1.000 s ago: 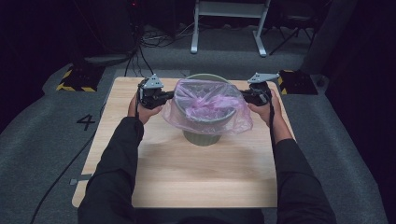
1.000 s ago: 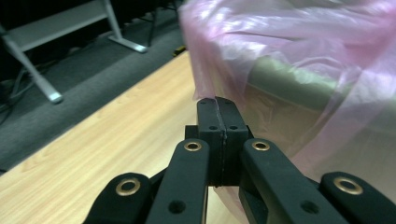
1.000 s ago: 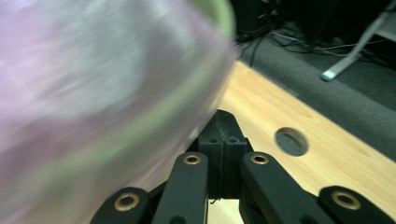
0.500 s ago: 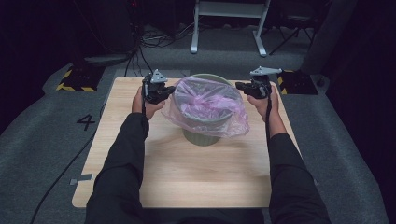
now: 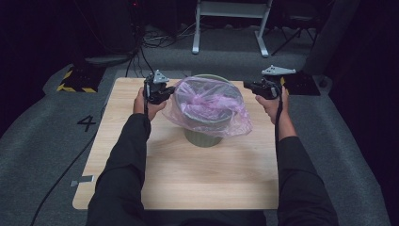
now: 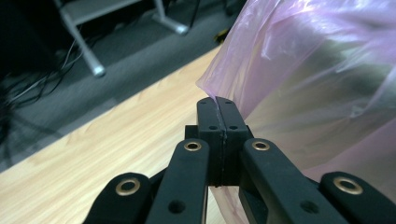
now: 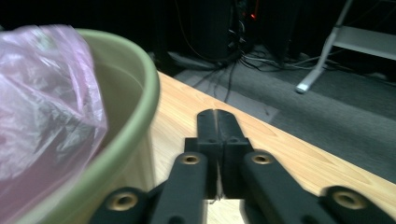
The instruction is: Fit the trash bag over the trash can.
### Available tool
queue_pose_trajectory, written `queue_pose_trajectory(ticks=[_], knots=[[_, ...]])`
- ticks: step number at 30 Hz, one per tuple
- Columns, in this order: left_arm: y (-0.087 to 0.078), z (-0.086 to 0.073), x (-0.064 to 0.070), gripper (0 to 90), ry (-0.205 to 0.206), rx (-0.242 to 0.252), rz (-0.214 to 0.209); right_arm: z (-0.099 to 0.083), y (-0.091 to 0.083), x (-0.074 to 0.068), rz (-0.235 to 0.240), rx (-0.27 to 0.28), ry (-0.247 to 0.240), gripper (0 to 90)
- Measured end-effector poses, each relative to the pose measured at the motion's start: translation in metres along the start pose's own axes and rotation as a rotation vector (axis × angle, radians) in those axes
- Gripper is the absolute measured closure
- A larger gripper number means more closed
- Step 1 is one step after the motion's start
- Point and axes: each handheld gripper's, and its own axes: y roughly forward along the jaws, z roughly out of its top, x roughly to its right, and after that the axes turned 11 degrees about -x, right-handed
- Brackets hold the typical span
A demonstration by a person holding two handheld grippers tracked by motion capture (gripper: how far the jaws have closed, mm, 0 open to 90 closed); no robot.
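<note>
Bag released, right gripper withdrawn.

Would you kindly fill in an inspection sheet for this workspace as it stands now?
Surface: wooden table, bare around the bin.
Job's things: green bin upright; pink bag draped over its rim.
Clutter: nothing seen.
Grippers: left gripper shut on the bag's edge; right gripper shut, holding nothing, beside the bin.
Cables: gripper cable trails over the floor at left; cable tangle behind the table.
Surroundings: grey floor marked 4, white frame.
</note>
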Motion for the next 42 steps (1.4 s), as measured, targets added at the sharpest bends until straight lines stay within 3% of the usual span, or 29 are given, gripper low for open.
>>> queue_pose_trajectory(ticks=[1,2,3,6,8,9,11,13,15,16,20,24,30,31,38,41,42], knots=[[-0.001,0.001,0.001,89.9,0.002,0.005,0.014,0.001,-0.002,-0.001,0.035,0.009,-0.008,72.6],[-0.002,0.003,0.002,89.9,0.019,0.011,0.019,0.005,-0.006,-0.005,0.008,0.017,-0.013,63.4],[-0.002,0.004,0.003,89.9,0.016,0.018,0.015,0.007,-0.008,-0.006,0.014,0.029,0.002,59.0],[-0.003,0.005,0.003,89.9,0.016,0.017,0.011,0.011,-0.014,-0.008,0.043,0.061,0.024,53.8],[-0.004,0.006,0.004,89.9,0.019,0.023,0.012,0.015,-0.018,-0.012,0.087,0.074,0.017,48.9],[-0.005,0.006,0.005,90.0,0.021,0.020,0.020,0.019,-0.019,-0.019,0.118,0.060,-0.015,41.9],[-0.005,0.006,0.005,89.9,0.019,0.023,0.019,0.021,-0.018,-0.022,0.126,0.046,-0.033,40.1],[-0.005,0.007,0.005,89.9,0.015,0.025,0.020,0.024,-0.013,-0.029,0.135,-0.011,-0.071,35.6],[-0.005,0.008,0.005,90.0,0.020,0.025,0.023,0.027,-0.004,-0.035,0.090,-0.078,-0.112,35.1],[-0.005,0.008,0.006,90.0,0.018,0.028,0.026,0.027,-0.004,-0.035,0.090,-0.078,-0.112,35.1],[-0.006,0.010,0.006,90.0,0.010,0.034,0.028,0.029,0.000,-0.034,0.099,-0.101,-0.118,37.1],[-0.007,0.009,0.005,90.0,0.012,0.031,0.025,0.029,-0.010,-0.037,0.141,-0.061,-0.126,36.5],[-0.006,0.009,0.006,89.9,0.005,0.037,0.023,0.028,-0.004,-0.040,0.090,-0.135,-0.157,37.5],[-0.006,0.009,0.007,89.9,0.009,0.036,0.022,0.027,-0.002,-0.040,0.060,-0.154,-0.165,46.1],[-0.006,0.010,0.007,89.8,0.013,0.041,0.018,0.024,-0.004,-0.042,-0.024,-0.146,-0.214,65.8],[-0.006,0.011,0.008,89.8,0.011,0.048,0.015,0.024,-0.004,-0.041,-0.031,-0.145,-0.227,77.7],[-0.006,0.011,0.008,89.7,0.011,0.048,0.015,0.024,-0.004,-0.041,-0.031,-0.145,-0.227,77.7]])
